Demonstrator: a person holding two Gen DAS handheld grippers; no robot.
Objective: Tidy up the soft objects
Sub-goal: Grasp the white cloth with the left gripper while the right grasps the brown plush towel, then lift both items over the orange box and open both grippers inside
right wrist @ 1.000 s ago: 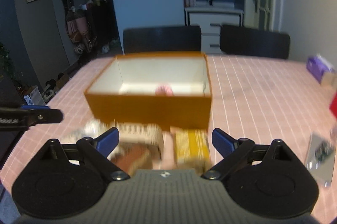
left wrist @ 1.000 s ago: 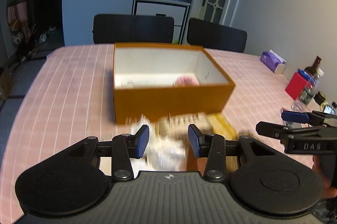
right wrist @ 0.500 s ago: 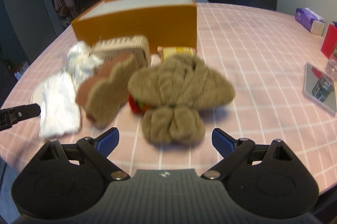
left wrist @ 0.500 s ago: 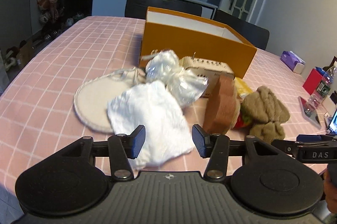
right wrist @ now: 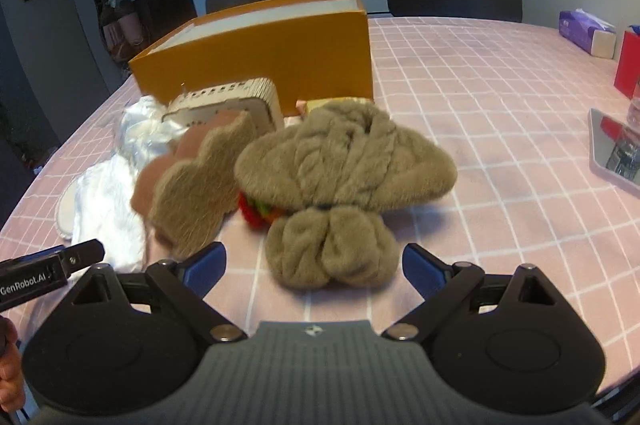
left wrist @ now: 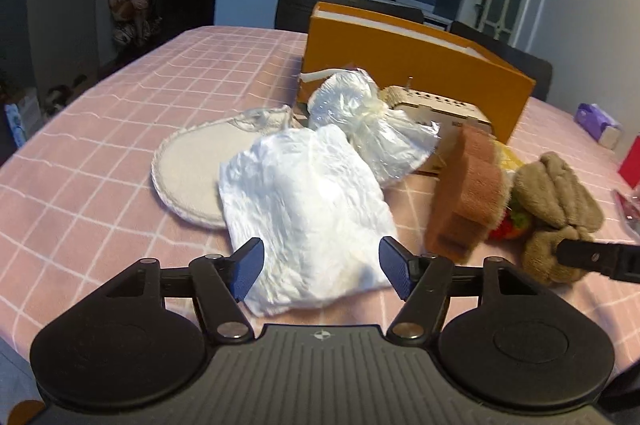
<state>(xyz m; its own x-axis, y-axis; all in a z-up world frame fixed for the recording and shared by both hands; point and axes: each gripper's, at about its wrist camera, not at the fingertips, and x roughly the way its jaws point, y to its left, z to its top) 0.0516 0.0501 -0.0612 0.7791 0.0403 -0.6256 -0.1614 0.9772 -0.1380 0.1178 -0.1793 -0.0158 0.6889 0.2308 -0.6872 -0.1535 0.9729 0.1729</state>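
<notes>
Left gripper (left wrist: 320, 267) at lower centre: jaws just opened wider, astride crumpled white plastic-wrapped pad (left wrist: 304, 213) — light, limp, slippery; pinch near edge. Right gripper (right wrist: 314, 267) agape, empty, before tan plush bow (right wrist: 340, 177).

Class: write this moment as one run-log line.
left gripper: open, jaws just been opening, over white cloth | right gripper: open, facing brown plush | orange box: behind pile

Showing black tongs (left wrist: 321, 262), blue pads (left wrist: 248, 265), silver screws, ribbed grey housing; second tongs (right wrist: 315, 267) matching, "GenRobot.AI" lettering.
</notes>
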